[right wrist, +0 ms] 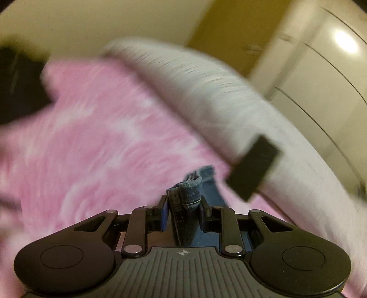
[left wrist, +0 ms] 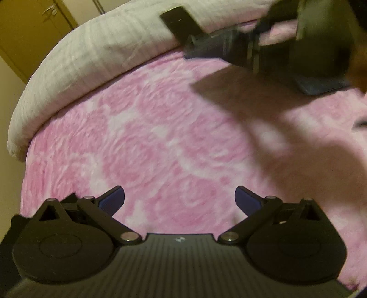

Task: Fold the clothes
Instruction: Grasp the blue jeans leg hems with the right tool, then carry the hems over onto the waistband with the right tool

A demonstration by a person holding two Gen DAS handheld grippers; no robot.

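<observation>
My left gripper (left wrist: 179,201) is open and empty above the pink bedspread (left wrist: 160,142). My right gripper (right wrist: 183,207) is shut on a folded hem of blue denim (right wrist: 187,197), which hangs down beneath it. In the left wrist view the right gripper (left wrist: 206,48) appears blurred at the upper right, with dark denim (left wrist: 318,86) showing under it on the bed.
A white rolled blanket (left wrist: 75,66) borders the far side of the bed and also shows in the right wrist view (right wrist: 206,91). A flat black rectangular object (left wrist: 179,21) lies on it, and is also in the right wrist view (right wrist: 252,167). Yellow cupboard doors (left wrist: 34,20) stand beyond.
</observation>
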